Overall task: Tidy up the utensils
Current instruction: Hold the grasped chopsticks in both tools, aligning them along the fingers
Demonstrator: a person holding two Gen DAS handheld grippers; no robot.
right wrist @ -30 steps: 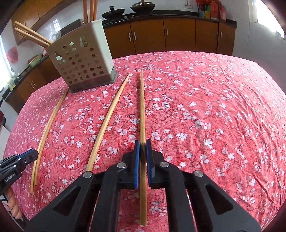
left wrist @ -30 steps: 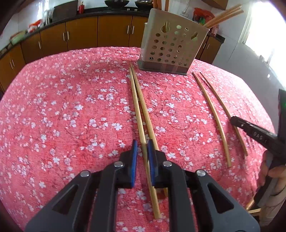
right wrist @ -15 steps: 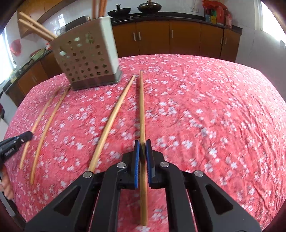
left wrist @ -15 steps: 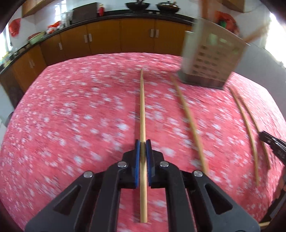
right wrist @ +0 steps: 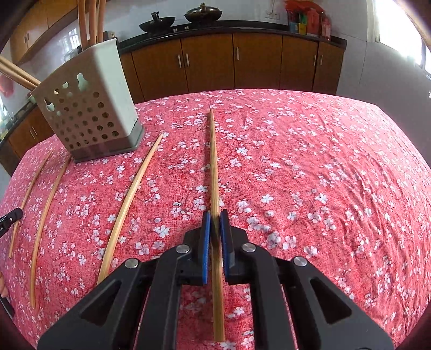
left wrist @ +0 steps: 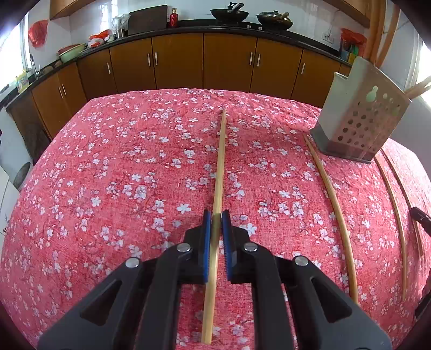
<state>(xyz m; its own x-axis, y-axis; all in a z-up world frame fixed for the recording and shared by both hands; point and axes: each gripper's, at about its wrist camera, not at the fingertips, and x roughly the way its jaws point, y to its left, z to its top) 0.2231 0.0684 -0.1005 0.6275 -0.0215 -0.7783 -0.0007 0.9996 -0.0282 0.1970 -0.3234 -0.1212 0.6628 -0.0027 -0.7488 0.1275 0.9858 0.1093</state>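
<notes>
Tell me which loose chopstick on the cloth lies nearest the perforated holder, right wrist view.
The pale bamboo chopstick: its far tip ends beside the grey perforated holder, right of it.

No legible text or labels

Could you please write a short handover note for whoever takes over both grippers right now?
Left gripper: shut on a pale bamboo chopstick, lifted off the cloth.
Right gripper: shut on a darker bamboo chopstick, pointing away over the red floral tablecloth.
Perforated beige utensil holder: upright on the cloth, already holding several chopsticks.
Left on the cloth: three loose chopsticks, one near the holder's base and two farther toward the left gripper's side.
To do: drop both held chopsticks into the holder, then collect the three.
</notes>
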